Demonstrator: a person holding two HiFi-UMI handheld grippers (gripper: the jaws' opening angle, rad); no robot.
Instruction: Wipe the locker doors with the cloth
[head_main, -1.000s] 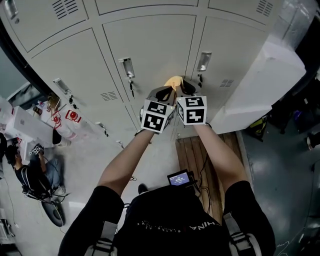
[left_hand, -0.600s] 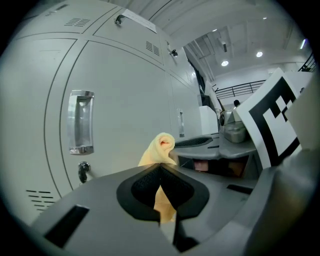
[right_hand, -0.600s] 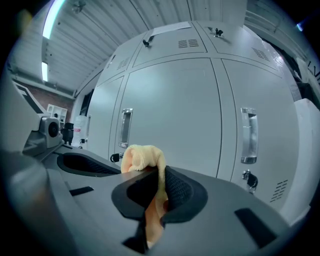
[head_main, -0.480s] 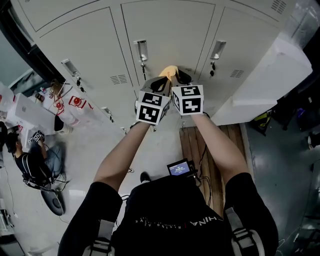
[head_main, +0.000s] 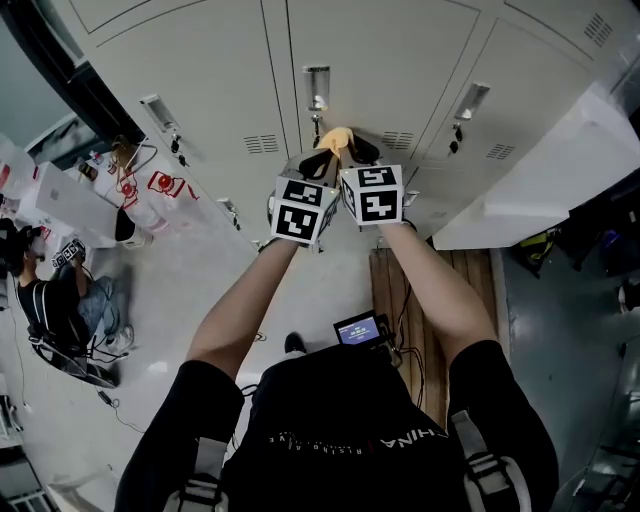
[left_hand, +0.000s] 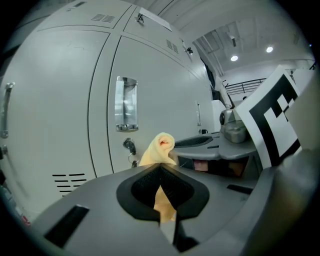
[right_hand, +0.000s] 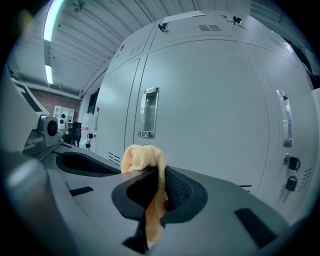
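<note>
A yellow cloth (head_main: 336, 138) is bunched between my two grippers, held side by side in front of the grey locker doors (head_main: 380, 60). My left gripper (head_main: 318, 160) is shut on the cloth (left_hand: 159, 147), which sticks up past its jaws (left_hand: 161, 167). My right gripper (head_main: 358, 152) is also shut on the cloth (right_hand: 142, 156), pinched between its pads (right_hand: 159, 175). The cloth sits just below a door's metal handle (head_main: 316, 85), near the keyed lock (left_hand: 129, 146). Whether the cloth touches the door cannot be told.
A white block (head_main: 540, 180) juts out beside the lockers at the right. A wooden slatted board (head_main: 395, 290) lies on the floor below. A seated person (head_main: 60, 310) and bags (head_main: 130, 195) are at the left. Each door has a handle (right_hand: 149, 112) and vents (head_main: 262, 145).
Both grippers, still holding the cloth, have shifted left along the lockers, from between two handles to just under the middle door's handle.
</note>
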